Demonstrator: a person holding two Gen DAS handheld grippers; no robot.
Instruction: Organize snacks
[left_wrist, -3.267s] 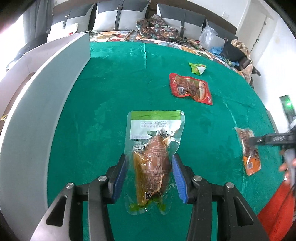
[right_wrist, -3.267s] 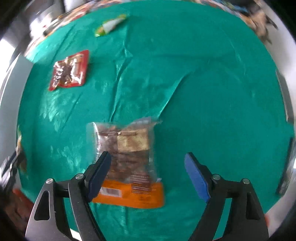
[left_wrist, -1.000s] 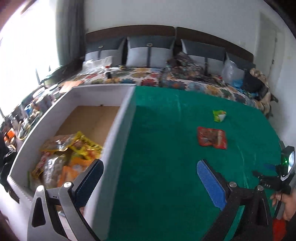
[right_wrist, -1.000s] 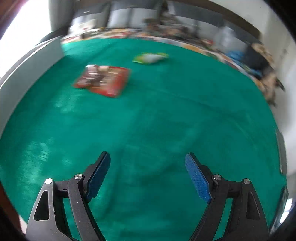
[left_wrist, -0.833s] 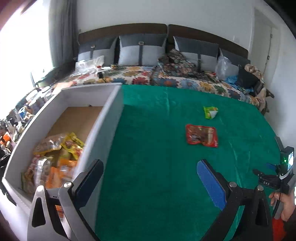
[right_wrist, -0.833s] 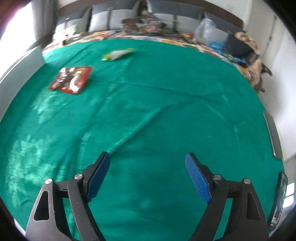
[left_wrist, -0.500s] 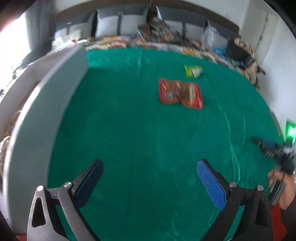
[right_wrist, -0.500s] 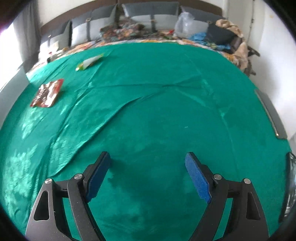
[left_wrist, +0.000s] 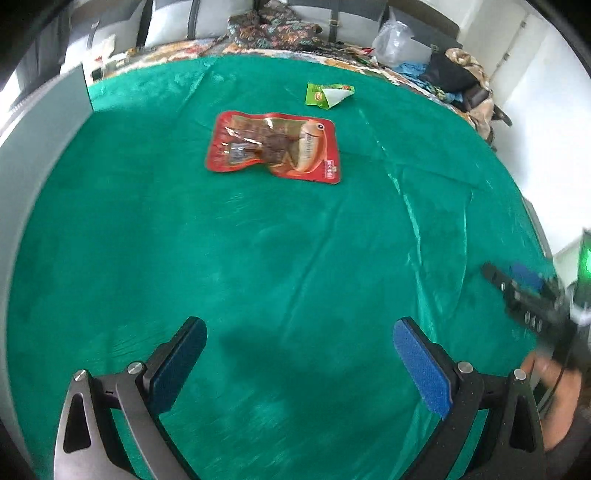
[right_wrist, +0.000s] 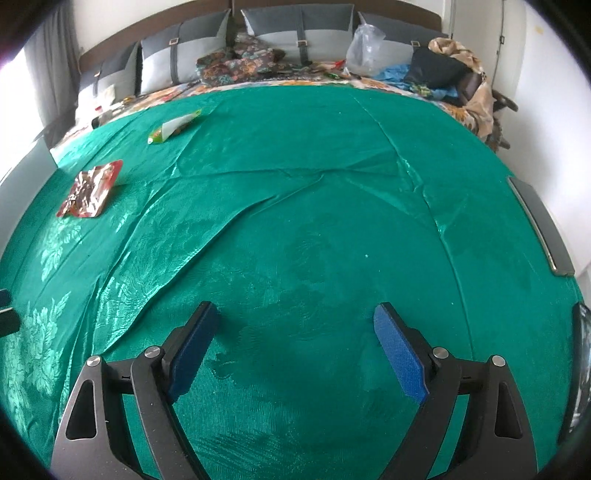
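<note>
A red snack pack (left_wrist: 274, 147) lies flat on the green cloth (left_wrist: 258, 258), ahead of my left gripper (left_wrist: 299, 362), which is open and empty. A small green and white packet (left_wrist: 328, 94) lies beyond it. In the right wrist view the red pack (right_wrist: 90, 189) and the green packet (right_wrist: 173, 127) lie far to the left. My right gripper (right_wrist: 295, 347) is open and empty over bare cloth; it also shows at the right edge of the left wrist view (left_wrist: 532, 302).
The grey wall of the white box (left_wrist: 33, 147) runs along the left edge of the cloth. Grey pillows (right_wrist: 295, 26), a plastic bag (right_wrist: 364, 44) and clothes (right_wrist: 443, 70) lie at the far side. A dark bar (right_wrist: 539, 229) lies at the right edge.
My left gripper has swung from over the box, where it left the chicken pack, back over the cloth toward the red pack. My right gripper has turned right, away from the snacks. Both stayed open.
</note>
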